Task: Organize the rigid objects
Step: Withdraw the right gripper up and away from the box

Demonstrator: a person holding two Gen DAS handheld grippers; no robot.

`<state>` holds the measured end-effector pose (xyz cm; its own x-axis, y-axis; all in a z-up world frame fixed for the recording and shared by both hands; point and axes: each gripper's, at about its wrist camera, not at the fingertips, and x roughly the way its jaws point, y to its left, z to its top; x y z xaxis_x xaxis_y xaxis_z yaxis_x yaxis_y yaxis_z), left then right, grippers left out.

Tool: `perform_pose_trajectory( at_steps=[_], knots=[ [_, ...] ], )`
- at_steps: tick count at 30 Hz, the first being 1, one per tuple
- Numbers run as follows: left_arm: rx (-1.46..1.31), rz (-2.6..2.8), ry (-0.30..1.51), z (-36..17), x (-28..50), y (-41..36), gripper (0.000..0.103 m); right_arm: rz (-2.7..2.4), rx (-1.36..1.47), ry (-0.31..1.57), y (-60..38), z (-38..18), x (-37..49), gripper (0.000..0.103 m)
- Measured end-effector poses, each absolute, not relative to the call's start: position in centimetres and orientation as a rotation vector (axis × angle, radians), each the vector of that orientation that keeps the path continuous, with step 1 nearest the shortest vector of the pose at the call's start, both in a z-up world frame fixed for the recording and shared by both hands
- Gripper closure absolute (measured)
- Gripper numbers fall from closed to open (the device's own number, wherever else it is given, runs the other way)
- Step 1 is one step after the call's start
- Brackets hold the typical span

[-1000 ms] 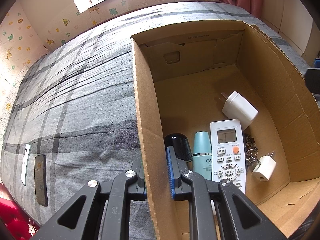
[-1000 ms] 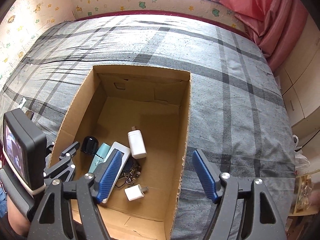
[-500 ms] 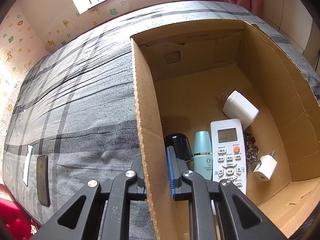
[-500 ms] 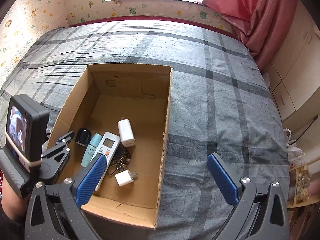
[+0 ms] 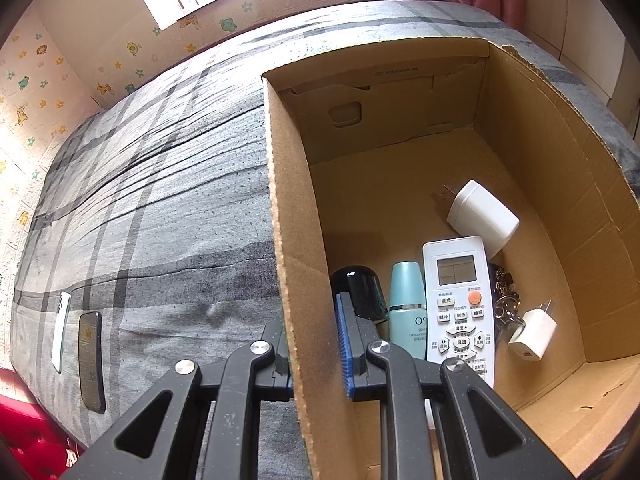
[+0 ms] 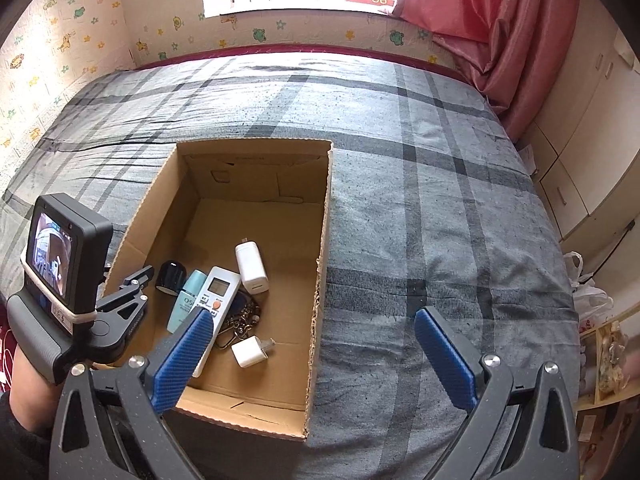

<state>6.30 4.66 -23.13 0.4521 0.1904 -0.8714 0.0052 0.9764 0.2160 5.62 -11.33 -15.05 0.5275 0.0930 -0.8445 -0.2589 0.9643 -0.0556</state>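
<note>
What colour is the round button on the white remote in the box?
Orange. The button sits just below the screen of the remote, clearest in the left wrist view.

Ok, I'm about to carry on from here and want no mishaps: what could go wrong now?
1. The left gripper is opening its jaws with the cardboard box wall between them. Once freed, the box could shift on the soft bed.
2. The dark phone lies near the bed's edge, so a nudge might push it off.
3. The keys lie against the remote, so lifting one may drag the other.
</note>
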Motion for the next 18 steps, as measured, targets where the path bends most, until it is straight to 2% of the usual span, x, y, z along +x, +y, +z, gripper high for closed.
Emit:
perform_pose_trajectory(
  at_steps=[1, 2, 3, 5, 7, 8, 11, 13, 18],
  knots=[
    [0.207, 0.127, 1.097, -23.0, 6.2, 4.6, 0.077, 0.210, -0.182, 0.991, -11.4, -15.0, 5.6, 0.000],
    [0.219, 0.139, 1.095, -22.9, 6.1, 4.6, 0.065, 0.208, -0.183, 0.985, -11.4, -14.9, 5.4, 0.000],
    [0.224, 0.142, 1.094, -22.8, 6.0, 4.5, 0.048, 0.208, -0.185, 0.982, -11.4, -14.8, 5.4, 0.000],
    [0.223, 0.149, 1.088, -22.4, 5.7, 4.6, 0.033, 0.208, -0.180, 0.977, -11.6, -14.6, 5.2, 0.000],
    [0.212, 0.157, 1.081, -21.9, 5.5, 4.7, 0.024, 0.210, -0.177, 0.974, -11.6, -14.5, 5.1, 0.000],
    [0.206, 0.163, 1.078, -21.6, 5.3, 4.8, 0.015, 0.212, -0.177, 0.972, -11.7, -14.5, 5.0, 0.000],
    [0.197, 0.167, 1.066, -20.9, 4.9, 4.7, 0.010, 0.215, -0.177, 0.965, -11.8, -14.3, 4.6, 0.000],
    [0.189, 0.180, 1.057, -20.3, 4.5, 4.7, 0.001, 0.215, -0.176, 0.957, -11.9, -14.0, 4.3, 0.000],
    [0.149, 0.176, 1.008, -18.2, 2.8, 4.0, 0.000, 0.215, -0.178, 0.941, -12.2, -13.5, 3.8, 0.000]
  ],
)
